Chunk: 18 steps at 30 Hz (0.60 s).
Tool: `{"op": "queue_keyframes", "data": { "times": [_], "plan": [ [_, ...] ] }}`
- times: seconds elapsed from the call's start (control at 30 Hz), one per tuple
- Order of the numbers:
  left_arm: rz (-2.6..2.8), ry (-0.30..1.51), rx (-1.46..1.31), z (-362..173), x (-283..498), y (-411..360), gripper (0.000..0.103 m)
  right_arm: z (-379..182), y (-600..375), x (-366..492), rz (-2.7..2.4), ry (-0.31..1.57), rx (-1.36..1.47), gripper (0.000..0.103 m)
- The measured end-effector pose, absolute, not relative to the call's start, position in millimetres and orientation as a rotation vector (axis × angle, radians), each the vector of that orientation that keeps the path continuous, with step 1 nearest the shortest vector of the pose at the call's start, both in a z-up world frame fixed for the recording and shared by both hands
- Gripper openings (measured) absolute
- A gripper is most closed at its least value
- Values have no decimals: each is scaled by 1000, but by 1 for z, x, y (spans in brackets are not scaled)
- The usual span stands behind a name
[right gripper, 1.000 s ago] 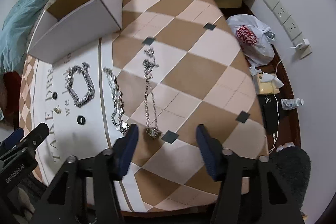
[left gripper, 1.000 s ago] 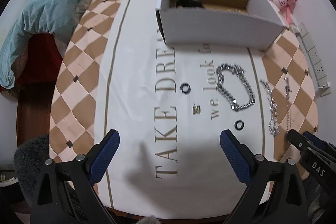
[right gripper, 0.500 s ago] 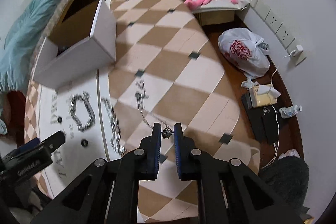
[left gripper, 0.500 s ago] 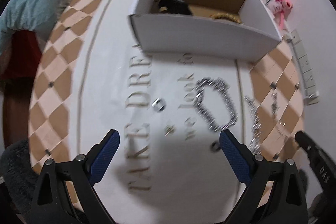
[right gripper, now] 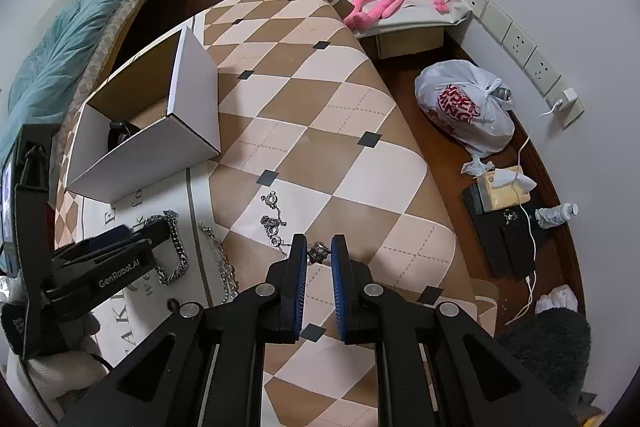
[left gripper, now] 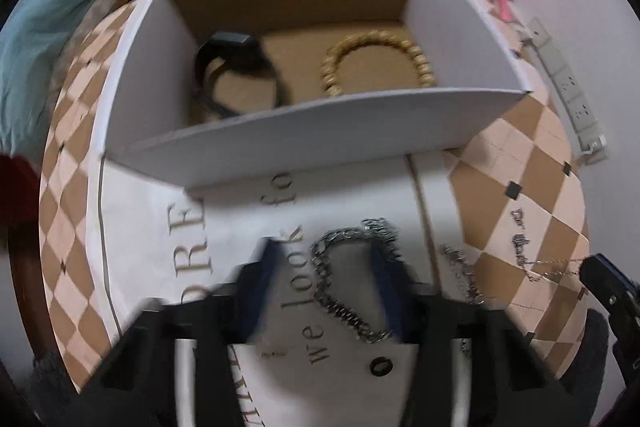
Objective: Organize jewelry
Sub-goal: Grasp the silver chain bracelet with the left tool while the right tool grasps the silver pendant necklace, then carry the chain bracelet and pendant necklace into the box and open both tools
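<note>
Gold bracelet [left gripper: 376, 63] and black watch [left gripper: 236, 67] already lie in the box [left gripper: 320, 131]. Right hand-held gripper [right gripper: 319, 253] clenches the thin necklace's pendant [right gripper: 318, 250]. Left hand-held gripper [left gripper: 324, 279], jaws just closing, straddles the chunky chain [left gripper: 348, 283] mid-surface; two rings [left gripper: 381, 367] and another chain [left gripper: 460, 267] remain.

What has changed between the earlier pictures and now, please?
The right gripper shut on the thin necklace's pendant and lifted it. The left gripper moved toward the box and has just been closing around the chunky chain. Box and black ring stayed.
</note>
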State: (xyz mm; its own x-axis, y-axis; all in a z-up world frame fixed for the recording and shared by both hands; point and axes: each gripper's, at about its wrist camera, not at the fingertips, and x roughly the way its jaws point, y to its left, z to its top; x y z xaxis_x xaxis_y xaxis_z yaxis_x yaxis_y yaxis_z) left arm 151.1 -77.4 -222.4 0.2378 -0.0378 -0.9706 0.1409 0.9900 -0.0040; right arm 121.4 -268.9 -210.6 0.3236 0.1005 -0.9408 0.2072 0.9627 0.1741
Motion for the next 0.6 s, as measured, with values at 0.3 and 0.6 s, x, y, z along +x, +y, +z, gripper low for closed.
{"op": "queue_keyframes", "data": {
  "times": [0.3,0.6],
  "plan": [
    [-211,1276,-24,-193,136,-60,6,-187,-265,121,-30,1204,293,13],
    [-253,1167,-116,-132,128,-29,6,-122,-254,131,77,1107,288,13]
  ]
}}
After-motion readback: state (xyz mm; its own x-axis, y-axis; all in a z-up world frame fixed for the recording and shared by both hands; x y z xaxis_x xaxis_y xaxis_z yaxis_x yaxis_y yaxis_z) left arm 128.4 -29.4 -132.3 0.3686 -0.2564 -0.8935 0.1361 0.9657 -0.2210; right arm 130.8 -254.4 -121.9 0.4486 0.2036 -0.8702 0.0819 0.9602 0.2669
